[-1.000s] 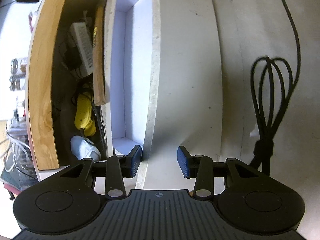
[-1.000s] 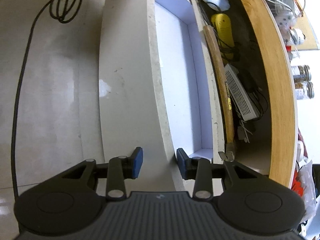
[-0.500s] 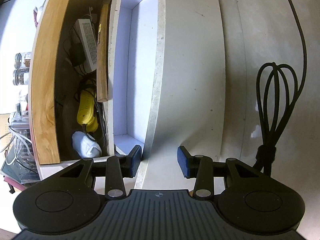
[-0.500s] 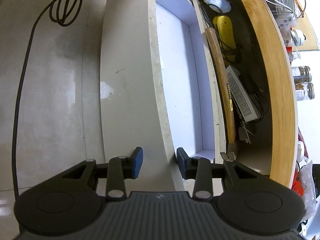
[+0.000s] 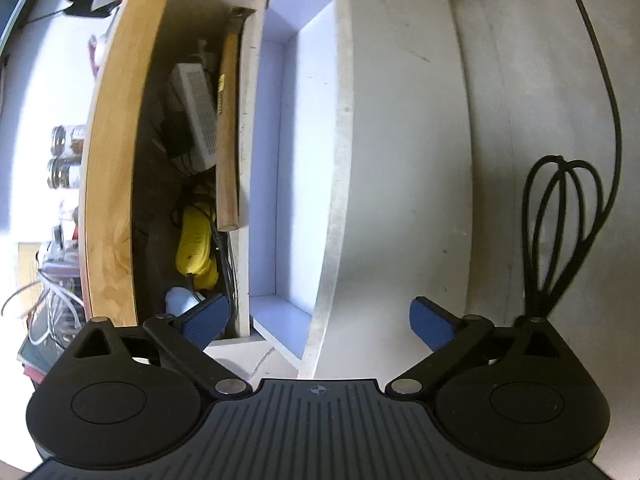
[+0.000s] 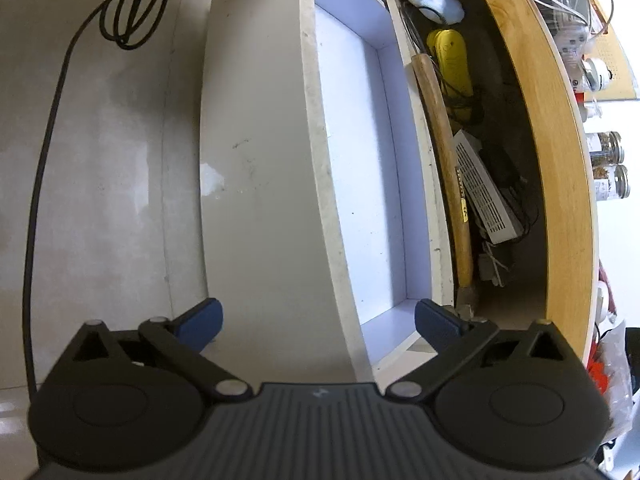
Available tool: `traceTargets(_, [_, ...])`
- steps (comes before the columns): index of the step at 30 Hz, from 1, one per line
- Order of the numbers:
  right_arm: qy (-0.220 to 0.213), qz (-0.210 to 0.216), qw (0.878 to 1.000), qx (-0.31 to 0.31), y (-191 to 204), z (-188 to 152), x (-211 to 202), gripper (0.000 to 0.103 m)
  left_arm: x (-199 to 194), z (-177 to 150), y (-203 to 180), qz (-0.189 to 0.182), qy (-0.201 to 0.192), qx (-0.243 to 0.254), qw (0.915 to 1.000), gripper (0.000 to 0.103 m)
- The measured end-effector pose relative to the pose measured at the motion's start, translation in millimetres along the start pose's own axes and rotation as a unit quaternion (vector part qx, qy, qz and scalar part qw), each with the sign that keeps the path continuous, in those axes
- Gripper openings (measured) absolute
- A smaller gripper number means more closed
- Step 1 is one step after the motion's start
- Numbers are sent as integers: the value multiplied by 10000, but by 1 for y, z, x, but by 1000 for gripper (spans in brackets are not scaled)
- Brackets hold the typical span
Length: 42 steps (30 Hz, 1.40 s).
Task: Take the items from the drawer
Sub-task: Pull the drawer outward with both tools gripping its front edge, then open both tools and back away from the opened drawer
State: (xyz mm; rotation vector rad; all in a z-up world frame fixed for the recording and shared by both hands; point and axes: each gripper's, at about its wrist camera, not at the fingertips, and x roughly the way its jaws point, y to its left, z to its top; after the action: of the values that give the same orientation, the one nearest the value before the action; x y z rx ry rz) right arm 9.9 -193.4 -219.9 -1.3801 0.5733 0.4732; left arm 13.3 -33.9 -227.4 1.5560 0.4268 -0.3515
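A white drawer (image 5: 340, 120) stands pulled out under a wooden desktop (image 5: 104, 184). Its front section (image 5: 292, 160) shows a bare white floor. Behind it lie a wooden-handled hammer (image 5: 228, 128), a white perforated box (image 5: 196, 116), a yellow tool (image 5: 194, 248) with black cables and a white bundle (image 5: 180, 300). My left gripper (image 5: 320, 322) is open, its jaws astride the drawer front's end, touching nothing. My right gripper (image 6: 318, 320) is open, astride the other end of the drawer front (image 6: 320, 140). The hammer (image 6: 444, 160), box (image 6: 480, 192) and yellow tool (image 6: 450, 60) show there too.
A coiled black cable (image 5: 560, 220) lies on the pale floor in front of the drawer; it also shows in the right wrist view (image 6: 132, 12). Glass jars (image 5: 66, 156) and loose white wires (image 5: 52, 300) sit on the desk top.
Both grippers have opened wide from a narrow gap around the drawer front's edge. The drawer has come out a little further, showing more of the hammer and box.
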Motion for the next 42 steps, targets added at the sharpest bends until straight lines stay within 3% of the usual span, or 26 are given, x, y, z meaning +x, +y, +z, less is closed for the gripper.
traceTargets(5, [19,-12,9999,130,-4,-1,1,103,1,0,0,-115,74,-17,9999,100])
traceTargets(13, [98,107,9963,841,-19,2,-1,103,-4,5,22,-252,164,-872,9957,100])
traceTargets(17, [174,167,9885,1494,-35,5,-4,103,-7,7,37,-332,336,-1484,9878,100])
traceTargets(21, [259,304,9734,2254,-52,8,-9,103,-13,7,52,-415,495,-2191,9736,100])
traceTargets(27, [329,493,9385,3400,-77,9,-23,103,-18,3,79,-572,682,-3280,9405,100])
traceTargets(30, [410,562,9165,3940,-87,5,-28,103,-21,4,87,-619,703,-3578,9291,100])
traceTargets(32, [463,606,9000,4292,-94,3,-32,103,-23,4,94,-653,739,-3884,9162,100])
traceTargets(38, [591,733,8459,5249,-113,-4,-43,103,-28,-8,115,-754,968,-4960,8596,100])
traceTargets(40, [568,771,8349,5420,-113,-6,-46,103,-29,-14,120,-786,1072,-5327,8358,100])
traceTargets(42, [546,809,8236,5588,-114,-8,-50,103,-31,-22,125,-871,1154,-5751,8052,100])
